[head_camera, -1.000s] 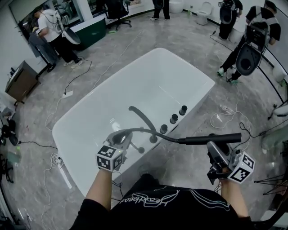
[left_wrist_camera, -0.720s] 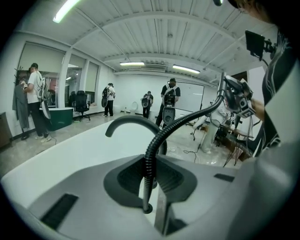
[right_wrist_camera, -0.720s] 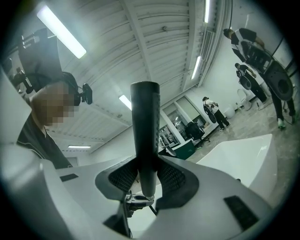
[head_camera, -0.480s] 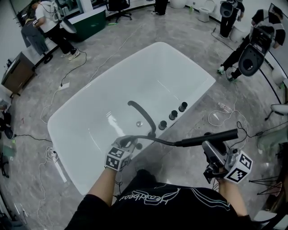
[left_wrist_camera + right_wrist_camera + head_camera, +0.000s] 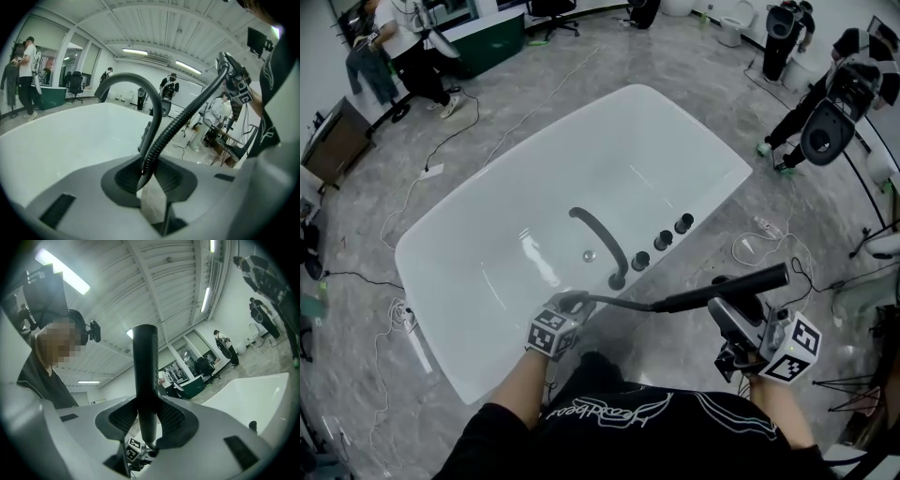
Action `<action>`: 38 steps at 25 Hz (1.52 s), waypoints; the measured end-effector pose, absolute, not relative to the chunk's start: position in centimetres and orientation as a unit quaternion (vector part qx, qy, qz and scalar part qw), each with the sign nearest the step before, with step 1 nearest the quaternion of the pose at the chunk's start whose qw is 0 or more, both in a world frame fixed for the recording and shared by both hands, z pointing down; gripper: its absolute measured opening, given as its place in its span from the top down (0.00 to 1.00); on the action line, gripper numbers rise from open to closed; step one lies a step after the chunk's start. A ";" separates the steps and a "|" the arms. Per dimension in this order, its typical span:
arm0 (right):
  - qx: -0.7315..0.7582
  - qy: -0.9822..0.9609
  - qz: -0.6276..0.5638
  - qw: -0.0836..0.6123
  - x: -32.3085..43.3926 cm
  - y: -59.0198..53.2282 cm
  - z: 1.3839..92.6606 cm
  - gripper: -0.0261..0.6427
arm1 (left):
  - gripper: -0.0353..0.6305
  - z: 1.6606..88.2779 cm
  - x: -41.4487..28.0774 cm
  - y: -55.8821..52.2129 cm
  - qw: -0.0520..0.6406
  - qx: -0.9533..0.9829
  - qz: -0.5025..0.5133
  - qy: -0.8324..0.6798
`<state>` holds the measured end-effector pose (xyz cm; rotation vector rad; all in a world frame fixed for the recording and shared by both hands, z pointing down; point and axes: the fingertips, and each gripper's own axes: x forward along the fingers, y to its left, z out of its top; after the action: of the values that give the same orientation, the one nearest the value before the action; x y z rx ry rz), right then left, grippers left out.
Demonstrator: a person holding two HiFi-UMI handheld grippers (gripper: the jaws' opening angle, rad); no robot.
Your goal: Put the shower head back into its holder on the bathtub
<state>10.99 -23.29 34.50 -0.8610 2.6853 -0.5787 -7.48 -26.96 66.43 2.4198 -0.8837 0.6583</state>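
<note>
The left gripper (image 5: 572, 302) has its jaws pinched narrowly on a black ribbed flexible hose (image 5: 623, 302), gripping it at its lower end. That end sits right at the near rim of the white oval bathtub (image 5: 628, 141), beside the foot of the black arched spout (image 5: 600, 239). In the left gripper view the hose (image 5: 183, 122) climbs out of the gripper (image 5: 149, 180) up and to the right, across the front of the spout (image 5: 136, 84).

The right gripper (image 5: 727, 323) is clamped on the black rod-shaped shower head (image 5: 727, 286). It holds the shower head off the tub, over the grey marbled floor (image 5: 675, 75) to the person's right. In the right gripper view the shower head (image 5: 145, 376) stands straight up from between the closed jaws of the gripper (image 5: 147, 427).

Three black round knobs (image 5: 663, 241) line the tub's right rim past the spout. I cannot tell which fitting is the holder.

Inside the basin a small round drain (image 5: 590, 254) lies below the spout's tip. Floor runs all round the tub, crossed by white cables (image 5: 759, 246) on the right. People stand well apart at the far edges.
</note>
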 end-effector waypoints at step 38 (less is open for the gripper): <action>-0.232 0.959 -0.093 -0.131 -7.4 -26.1 56.0 0.76 | 0.94 49.4 -13.8 -19.6 0.248 0.873 0.067 -0.414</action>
<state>-7.39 -26.11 56.02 -0.7976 3.2948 -0.3180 -13.80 -19.63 49.39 2.3804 -1.1281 0.1830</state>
